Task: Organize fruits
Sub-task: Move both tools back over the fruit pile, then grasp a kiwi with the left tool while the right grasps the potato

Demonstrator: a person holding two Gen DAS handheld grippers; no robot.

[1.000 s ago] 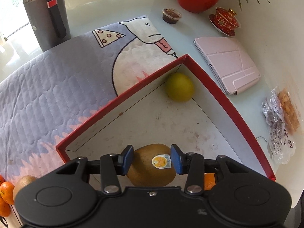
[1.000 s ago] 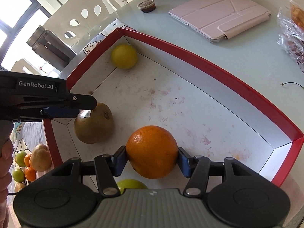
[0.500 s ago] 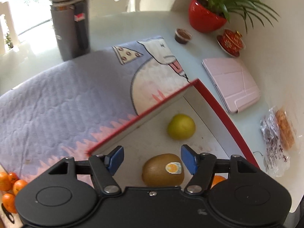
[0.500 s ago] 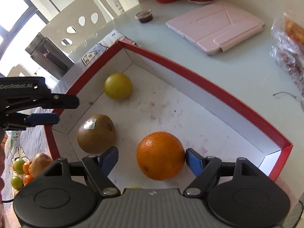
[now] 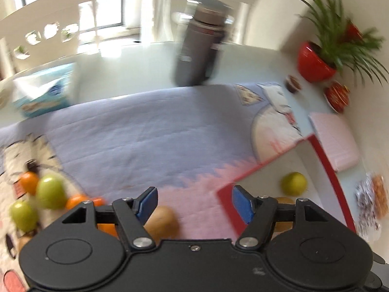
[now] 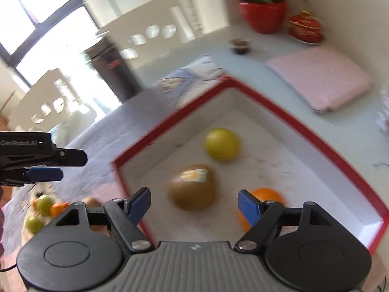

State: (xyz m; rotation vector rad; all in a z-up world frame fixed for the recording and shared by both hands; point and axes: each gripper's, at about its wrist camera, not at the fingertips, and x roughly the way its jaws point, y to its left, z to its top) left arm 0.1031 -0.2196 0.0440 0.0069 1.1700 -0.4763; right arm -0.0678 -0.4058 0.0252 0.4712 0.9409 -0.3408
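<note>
The box has a red rim and white, faintly stained inner walls and floor; inside lie a yellow-green fruit, a brown kiwi with a small orange-and-white sticker, and an orange; the mat is quilted lavender with a jagged pink band and a white cartoon figure; on it sit green apples and small orange tangerines; the gripper pads are blue on black.

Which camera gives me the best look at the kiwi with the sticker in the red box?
The right wrist view. There the kiwi lies whole on the floor of the red box, sticker up, though blurred by motion. The left wrist view shows only a brown sliver of it behind the open left gripper.
</note>
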